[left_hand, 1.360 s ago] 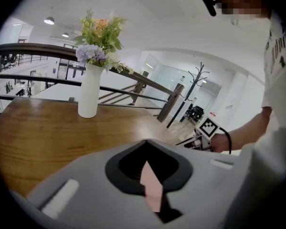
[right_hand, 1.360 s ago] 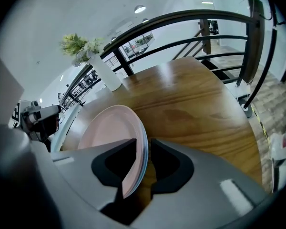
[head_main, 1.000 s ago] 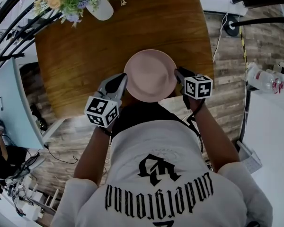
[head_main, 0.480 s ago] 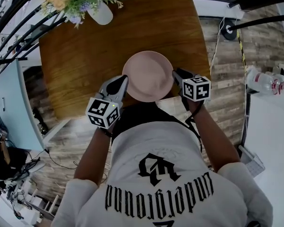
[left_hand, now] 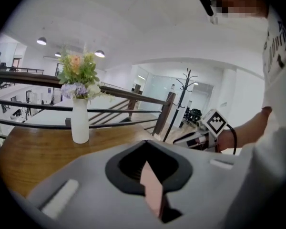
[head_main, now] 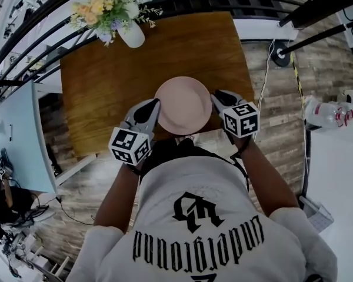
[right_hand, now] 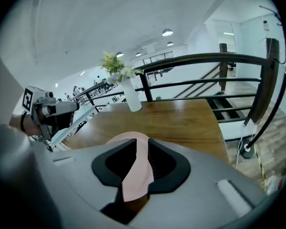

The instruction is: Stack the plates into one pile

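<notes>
Open brown wooden tabletop (head_main: 106,90) beyond round pink plate (head_main: 183,105) gives passage; white flower vase (head_main: 131,35) blocks far-left corner, black railing (right_hand: 214,57) apparently just behind.

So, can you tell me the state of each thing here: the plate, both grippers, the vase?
pink plate: gripped on two sides, at the near edge of the table.
left gripper: shut on the pink plate's rim.
right gripper: shut on the opposite rim.
vase: upright, holding flowers, at the far left corner.
</notes>
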